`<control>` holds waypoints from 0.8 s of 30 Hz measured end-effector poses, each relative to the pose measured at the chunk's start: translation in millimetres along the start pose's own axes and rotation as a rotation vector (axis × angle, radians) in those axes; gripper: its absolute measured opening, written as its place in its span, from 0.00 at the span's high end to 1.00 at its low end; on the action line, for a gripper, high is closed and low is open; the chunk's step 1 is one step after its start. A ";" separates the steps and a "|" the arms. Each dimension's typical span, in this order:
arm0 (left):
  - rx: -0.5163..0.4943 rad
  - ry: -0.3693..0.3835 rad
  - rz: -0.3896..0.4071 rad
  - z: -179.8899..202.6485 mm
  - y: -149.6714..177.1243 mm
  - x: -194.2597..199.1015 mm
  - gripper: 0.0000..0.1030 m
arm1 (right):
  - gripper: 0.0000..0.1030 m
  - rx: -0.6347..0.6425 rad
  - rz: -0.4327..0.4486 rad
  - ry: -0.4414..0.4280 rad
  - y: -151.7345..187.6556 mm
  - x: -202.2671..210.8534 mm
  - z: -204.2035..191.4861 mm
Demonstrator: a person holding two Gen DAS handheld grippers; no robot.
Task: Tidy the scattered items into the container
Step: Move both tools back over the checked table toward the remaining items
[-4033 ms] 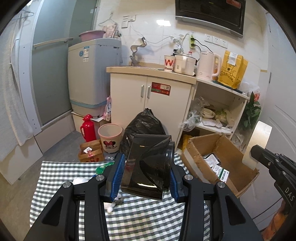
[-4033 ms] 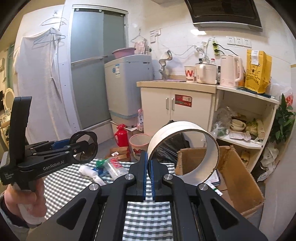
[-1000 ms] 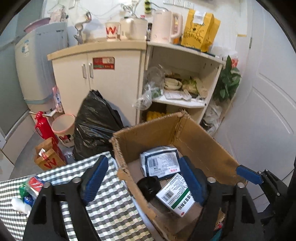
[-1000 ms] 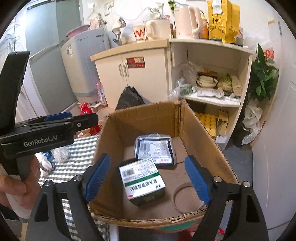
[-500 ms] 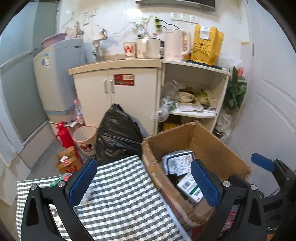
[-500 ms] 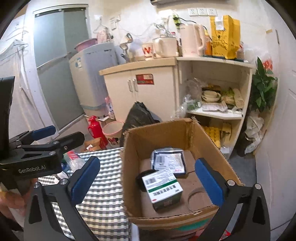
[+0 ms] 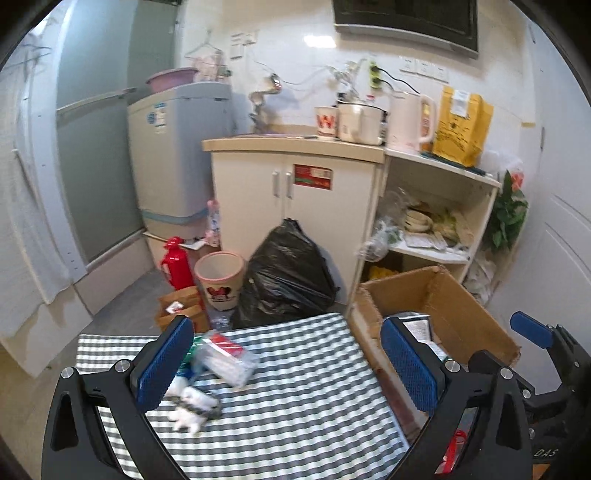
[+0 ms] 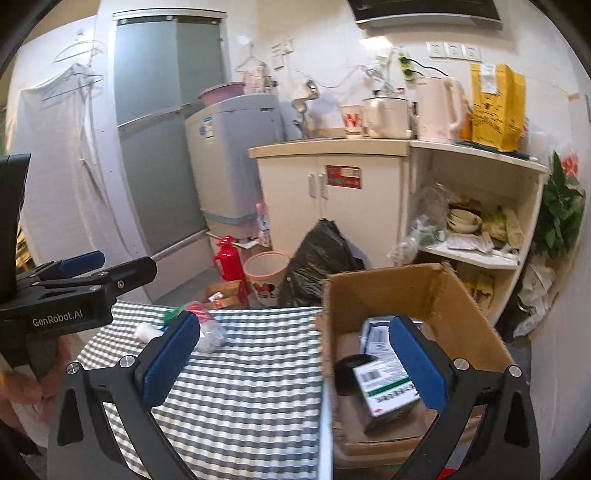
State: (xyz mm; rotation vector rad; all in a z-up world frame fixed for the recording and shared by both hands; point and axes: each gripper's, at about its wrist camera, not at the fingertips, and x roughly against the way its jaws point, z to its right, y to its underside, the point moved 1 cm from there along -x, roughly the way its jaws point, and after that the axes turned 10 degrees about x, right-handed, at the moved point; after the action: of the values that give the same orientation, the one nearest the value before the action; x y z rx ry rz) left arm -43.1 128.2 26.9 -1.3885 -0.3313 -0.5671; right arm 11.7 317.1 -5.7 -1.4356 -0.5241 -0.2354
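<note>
Holding both the left hand-held gripper (image 7: 288, 363) and the right hand-held gripper (image 8: 295, 356) released and empty, we hover over the checked bench (image 7: 295, 406); scattered items (image 7: 221, 360), blurred, lie near its far edge, well apart from the cardboard box (image 8: 406, 291) holding cartons.

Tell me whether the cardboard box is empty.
Not empty. The cardboard box holds a green-and-white carton, a dark round item and a packet.

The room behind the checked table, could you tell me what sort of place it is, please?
Probably a small home kitchen or utility corner: an electric kettle on the counter, a top-loading washing machine, and a range hood overhead.
</note>
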 end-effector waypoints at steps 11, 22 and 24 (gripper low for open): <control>0.066 -0.119 0.031 -64.3 4.1 31.0 0.00 | 0.00 0.066 0.024 -0.089 -11.8 -7.5 -50.5; 0.120 -0.162 0.020 -113.4 6.1 35.0 0.00 | 0.00 0.114 0.015 -0.137 -19.6 -27.0 -88.7; 0.123 -0.161 0.015 -121.4 5.7 32.7 0.00 | 0.00 0.117 0.009 -0.141 -20.5 -32.3 -94.2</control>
State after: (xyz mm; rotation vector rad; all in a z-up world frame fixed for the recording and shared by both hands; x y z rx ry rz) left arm -26.0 3.7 19.6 -1.3189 -0.4768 -0.4165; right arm -6.6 217.2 -7.6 -1.3464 -0.6366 -0.0949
